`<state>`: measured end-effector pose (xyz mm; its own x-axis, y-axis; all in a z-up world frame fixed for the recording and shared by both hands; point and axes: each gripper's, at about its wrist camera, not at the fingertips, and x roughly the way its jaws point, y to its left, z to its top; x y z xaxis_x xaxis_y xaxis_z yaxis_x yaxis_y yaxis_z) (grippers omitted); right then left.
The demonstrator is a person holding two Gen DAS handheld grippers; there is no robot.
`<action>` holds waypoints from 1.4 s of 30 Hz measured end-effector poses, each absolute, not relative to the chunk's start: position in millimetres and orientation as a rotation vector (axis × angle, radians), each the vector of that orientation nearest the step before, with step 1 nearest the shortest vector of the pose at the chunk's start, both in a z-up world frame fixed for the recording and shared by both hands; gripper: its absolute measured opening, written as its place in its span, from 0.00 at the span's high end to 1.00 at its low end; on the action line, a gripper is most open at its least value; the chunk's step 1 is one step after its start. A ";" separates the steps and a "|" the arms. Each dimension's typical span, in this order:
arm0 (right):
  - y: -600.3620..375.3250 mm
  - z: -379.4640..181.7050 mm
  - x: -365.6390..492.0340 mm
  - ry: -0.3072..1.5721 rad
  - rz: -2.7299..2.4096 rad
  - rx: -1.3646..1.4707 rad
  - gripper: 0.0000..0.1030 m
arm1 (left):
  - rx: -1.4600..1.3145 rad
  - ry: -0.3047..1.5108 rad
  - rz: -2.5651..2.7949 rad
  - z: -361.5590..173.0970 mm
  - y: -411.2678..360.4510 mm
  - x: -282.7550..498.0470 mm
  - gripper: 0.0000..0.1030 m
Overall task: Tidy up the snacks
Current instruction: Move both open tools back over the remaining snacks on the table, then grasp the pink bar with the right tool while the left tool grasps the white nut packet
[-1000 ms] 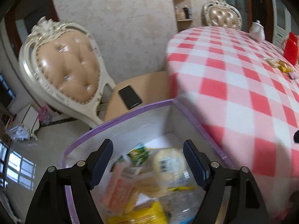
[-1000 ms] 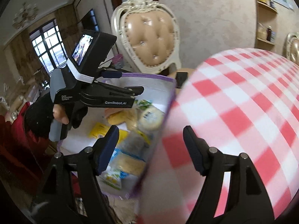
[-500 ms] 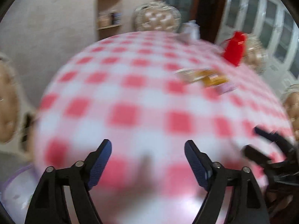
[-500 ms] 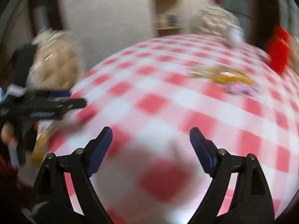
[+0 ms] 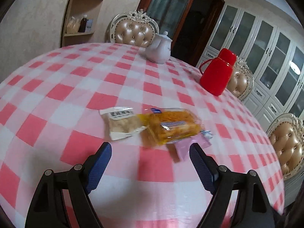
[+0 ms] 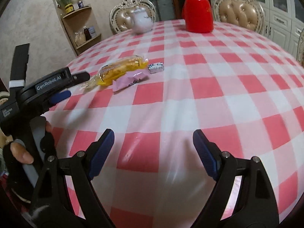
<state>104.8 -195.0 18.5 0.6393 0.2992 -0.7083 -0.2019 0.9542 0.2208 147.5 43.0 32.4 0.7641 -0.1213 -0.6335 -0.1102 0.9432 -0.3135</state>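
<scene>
Both claws wide open, empty: left claw [image 5: 150, 161] just short of overlapping clear-wrapped yellow cake [image 5: 172, 126] and pale biscuit packet [image 5: 121, 123] on checked desk [image 5: 76, 87]; right claw [image 6: 153, 152] well back. Risk: pinching both wrappers together, or nudging pink sachet [image 6: 131, 79] away.
</scene>
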 end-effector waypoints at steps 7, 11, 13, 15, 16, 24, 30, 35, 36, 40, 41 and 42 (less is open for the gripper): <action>-187.8 17.0 175.3 0.830 0.227 0.194 0.16 | -0.520 0.679 0.037 29.5 88.4 139.9 0.18; -162.8 25.8 220.0 0.848 0.311 0.283 0.16 | -0.601 0.670 0.092 26.4 109.5 140.0 0.18; -145.8 33.3 232.4 0.844 0.329 0.291 0.16 | -0.630 0.679 0.131 22.6 120.3 141.6 0.17; -129.2 42.9 243.9 0.860 0.358 0.324 0.16 | -0.640 0.694 0.172 18.5 129.3 143.4 0.17; -126.6 44.7 245.3 0.870 0.373 0.349 0.16 | -0.643 0.700 0.188 17.1 132.4 143.6 0.17; -111.1 33.5 223.7 0.930 0.124 0.145 0.19 | -0.595 0.740 0.195 15.5 127.1 147.4 0.17; -107.3 6.0 238.9 0.992 0.003 0.167 0.21 | -0.603 0.732 0.198 17.2 128.5 144.0 0.17; -91.5 -2.1 246.9 0.971 -0.065 0.011 0.22 | -0.591 0.741 0.196 16.2 128.1 145.3 0.17; -94.3 -0.8 243.8 0.975 -0.048 -0.006 0.22 | -0.599 0.741 0.195 15.8 129.1 145.1 0.17; -131.6 3.0 224.6 0.979 -0.040 -0.054 0.26 | -0.629 0.744 0.195 14.8 132.9 143.6 0.17; -141.1 3.4 222.1 0.983 -0.009 -0.023 0.26 | -0.640 0.744 0.190 14.9 132.9 143.4 0.17; -153.8 4.5 217.7 0.977 0.040 0.031 0.26 | -0.643 0.743 0.186 15.4 131.9 143.2 0.17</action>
<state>217.7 -153.8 4.5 0.5589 0.0476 -0.8279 -0.0195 0.9988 0.0443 143.2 131.9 15.4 0.7304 -0.0627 -0.6801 -0.3762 0.7942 -0.4773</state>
